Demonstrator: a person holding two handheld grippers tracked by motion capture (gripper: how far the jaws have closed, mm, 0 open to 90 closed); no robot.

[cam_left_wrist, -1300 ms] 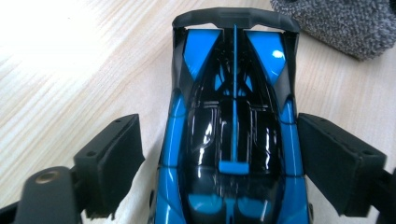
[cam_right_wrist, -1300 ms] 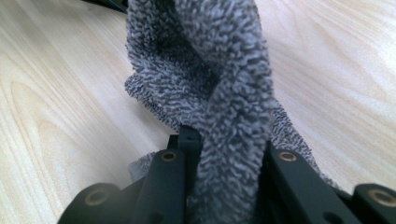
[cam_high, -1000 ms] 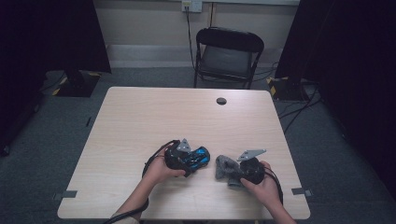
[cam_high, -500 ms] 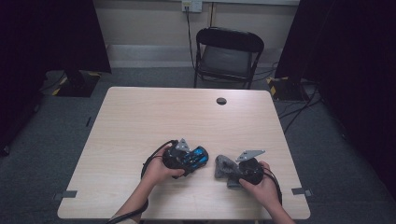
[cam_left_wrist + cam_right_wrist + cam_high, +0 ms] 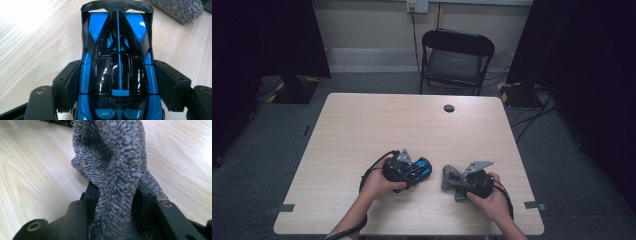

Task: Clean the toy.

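Note:
A blue and black toy car (image 5: 117, 65) sits clamped between the black jaws of my left gripper (image 5: 117, 85), which is shut on its sides. From above, the toy car (image 5: 416, 170) lies on the wooden table (image 5: 377, 130) near the front, with my left gripper (image 5: 399, 170) behind it. My right gripper (image 5: 117, 197) is shut on a grey fuzzy cloth (image 5: 117, 165) that bunches up between the jaws. In the high view the grey cloth (image 5: 451, 177) hangs just right of the car, held by my right gripper (image 5: 467, 182).
A small round black grommet (image 5: 449, 108) sits in the table near its far edge. A black folding chair (image 5: 454, 60) stands behind the table. Dark curtains hang at both sides. Cables trail from the grippers over the table's front.
Both grippers hold nearly the same places. The left hand and car have shifted very slightly; the cloth stays beside the car.

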